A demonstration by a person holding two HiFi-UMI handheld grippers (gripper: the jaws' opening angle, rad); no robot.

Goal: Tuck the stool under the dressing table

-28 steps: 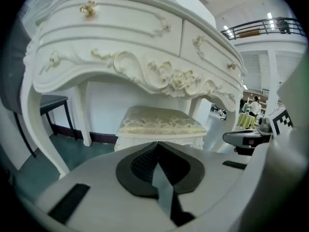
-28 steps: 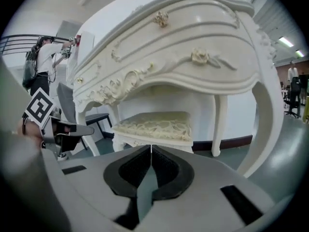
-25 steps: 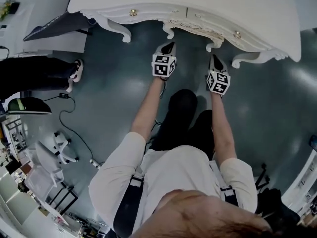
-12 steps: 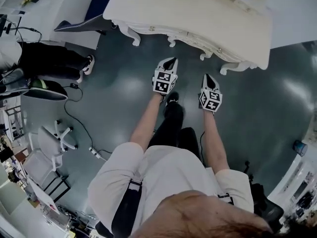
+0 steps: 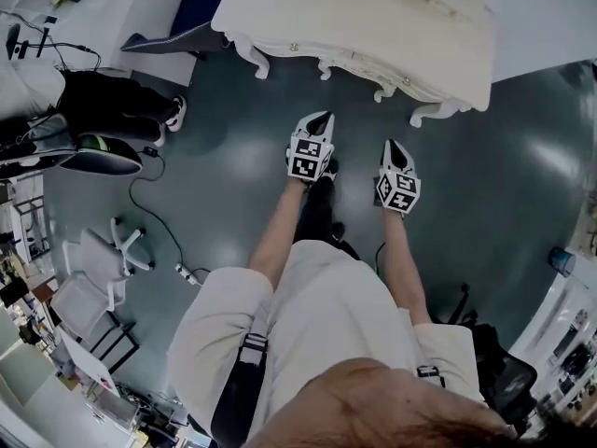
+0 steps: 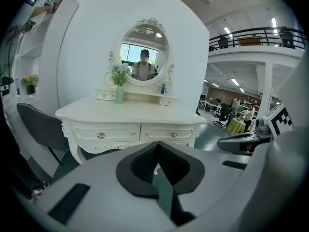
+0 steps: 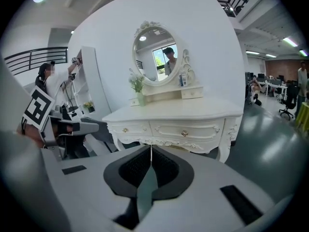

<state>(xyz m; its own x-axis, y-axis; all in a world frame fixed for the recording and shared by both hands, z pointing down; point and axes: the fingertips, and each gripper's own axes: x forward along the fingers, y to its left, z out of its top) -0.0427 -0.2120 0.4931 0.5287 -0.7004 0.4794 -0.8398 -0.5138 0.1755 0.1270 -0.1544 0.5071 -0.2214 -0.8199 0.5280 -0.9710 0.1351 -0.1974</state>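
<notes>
A person stands on the grey-green floor (image 5: pixel 233 171) with both arms held out. The left claw (image 5: pixel 323 118) and the right claw (image 5: pixel 393 146) point side by side at the white counter (image 5: pixel 373 21), a carved dressing table that stands ahead of both claws and well apart from them. In each gripper view the claw's dark pads are pressed together with nothing between them. The counter's two gold-knobbed drawers face the left claw (image 6: pixel 157 152) straight on. An oval mirror (image 6: pixel 144 54) and a pale vase of flowers (image 6: pixel 119 94) rise behind them. From the right claw (image 7: pixel 150 154) the counter (image 7: pixel 178 111) sits just as square — its curved legs planted on the floor. The space beneath it is in shadow, and the stool cannot be picked out there. A dark chair (image 6: pixel 41 127) sits off to the left claw's left, beside the counter's end.
</notes>
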